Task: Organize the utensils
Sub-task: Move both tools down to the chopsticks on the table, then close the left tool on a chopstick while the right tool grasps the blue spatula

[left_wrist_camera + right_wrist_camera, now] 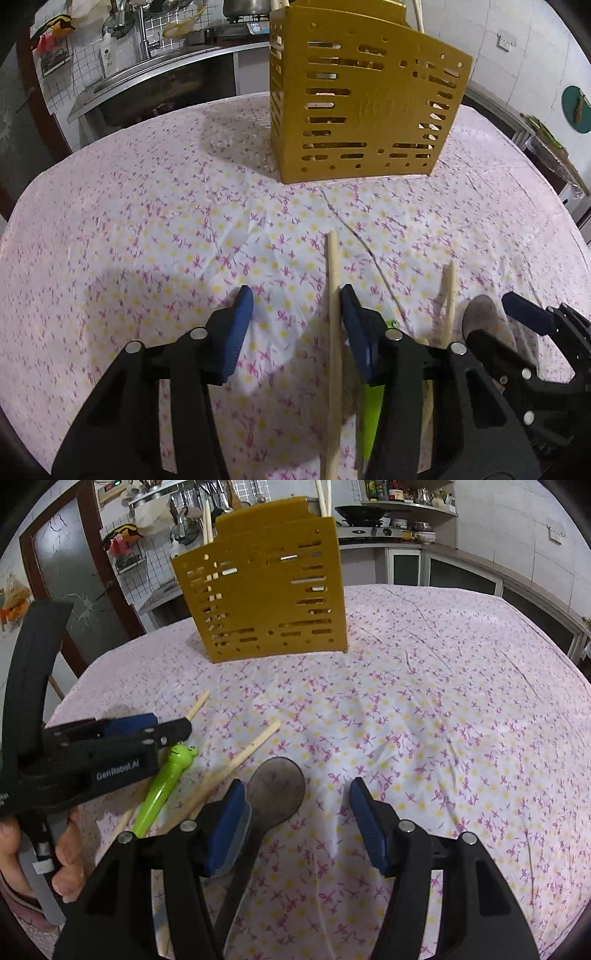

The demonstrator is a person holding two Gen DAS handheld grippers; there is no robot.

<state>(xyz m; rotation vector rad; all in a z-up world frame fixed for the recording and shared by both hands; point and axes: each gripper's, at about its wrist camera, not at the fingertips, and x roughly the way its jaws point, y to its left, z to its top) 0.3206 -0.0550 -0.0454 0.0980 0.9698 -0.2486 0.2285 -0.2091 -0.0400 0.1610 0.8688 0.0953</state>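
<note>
Wooden chopstick (pixel 334 332) lies at 1 o'clock, touching my left gripper (pixel 297 306)'s right pad; jaws wide, holding nothing. Light, stiff, likely rolls: pinch mid-shaft. Right gripper (pixel 297 794) wide too, spoon (pixel 275 786) beside its left pad.

Left black two-finger gripper with blue pads (pixel 297 325) at lower centre of frame, jaws spread, right black blue-padded gripper (pixel 297 816) likewise spread, lower centre.
</note>
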